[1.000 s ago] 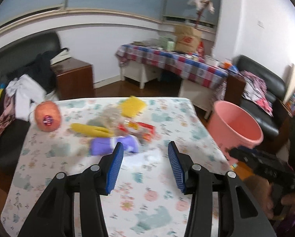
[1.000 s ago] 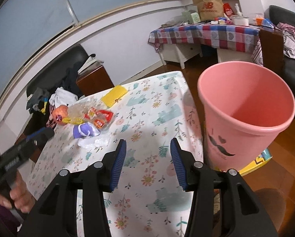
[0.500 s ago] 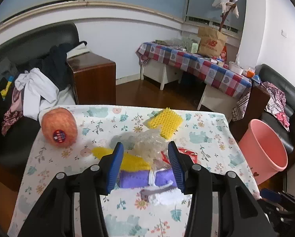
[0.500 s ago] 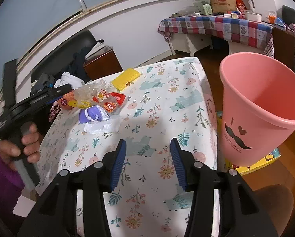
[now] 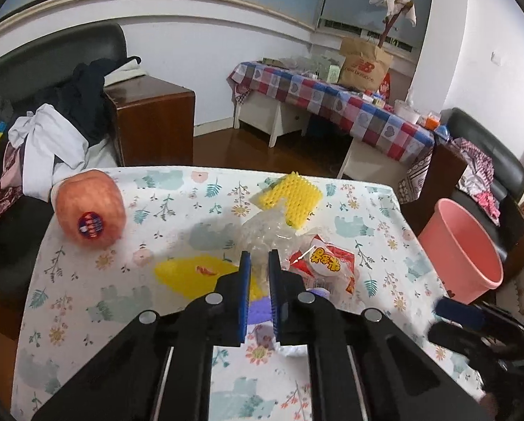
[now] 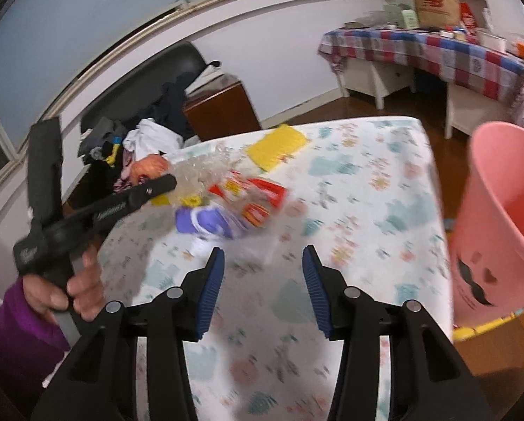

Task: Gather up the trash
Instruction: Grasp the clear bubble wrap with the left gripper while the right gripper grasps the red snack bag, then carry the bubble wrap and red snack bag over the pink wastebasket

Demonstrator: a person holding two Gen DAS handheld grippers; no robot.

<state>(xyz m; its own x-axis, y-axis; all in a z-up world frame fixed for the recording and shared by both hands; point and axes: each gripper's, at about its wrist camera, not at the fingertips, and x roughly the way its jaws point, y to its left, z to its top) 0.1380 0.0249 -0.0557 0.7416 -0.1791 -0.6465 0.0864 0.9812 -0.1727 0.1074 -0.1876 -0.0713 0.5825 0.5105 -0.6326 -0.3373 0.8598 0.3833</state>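
Crumpled clear wrapper [image 5: 262, 235] pinched between just-closed left fingers [image 5: 245, 273]; right fingers [image 6: 211, 287] apart, empty.

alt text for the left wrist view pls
The left gripper has just closed its fingers on a crumpled clear plastic wrapper in a trash pile on a floral table. An apple sits at left, and a pink bin stands beyond the right edge.

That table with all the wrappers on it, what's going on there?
A person is clearing trash with two handheld grippers. The left gripper has just closed on the clear crinkled plastic wrapper in the pile on the floral table. The right gripper hangs open and empty over the table, beside the pink bin.
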